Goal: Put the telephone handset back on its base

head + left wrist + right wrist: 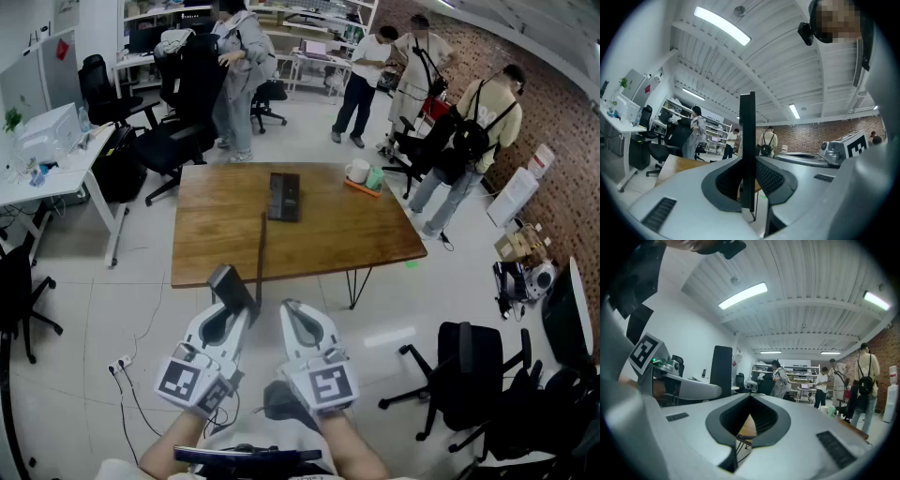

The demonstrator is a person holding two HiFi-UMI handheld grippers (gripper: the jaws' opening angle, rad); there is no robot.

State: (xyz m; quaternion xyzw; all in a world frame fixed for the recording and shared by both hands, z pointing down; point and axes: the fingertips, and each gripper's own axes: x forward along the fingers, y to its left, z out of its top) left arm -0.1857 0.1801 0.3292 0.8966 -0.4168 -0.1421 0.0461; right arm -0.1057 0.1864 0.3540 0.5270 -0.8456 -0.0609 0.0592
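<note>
Clamped in the left gripper [236, 305], jaws pinched on its two broad faces: the black telephone handset [231, 284], standing upright and edge-on between the pads, projecting well above the fingertips. Carried in the air just short of the near edge of the wooden table [216, 234], left of that edge's middle, over the pale floor [141, 309]. Just beside it, on the same level: the right gripper [295, 311], jaws pressed together at the tips, nothing between them. Locate the black telephone base [284, 196] lying flat on the table near the middle of the far edge, well apart from the handset. Toward the far right corner: a white mug [357, 172] and a green cup [375, 177] side by side, next to an orange flat item [359, 188]. Beyond the far edge: black office chairs [183, 131] and several standing persons [239, 75]. Off the left edge: a white desk [56, 183]
</note>
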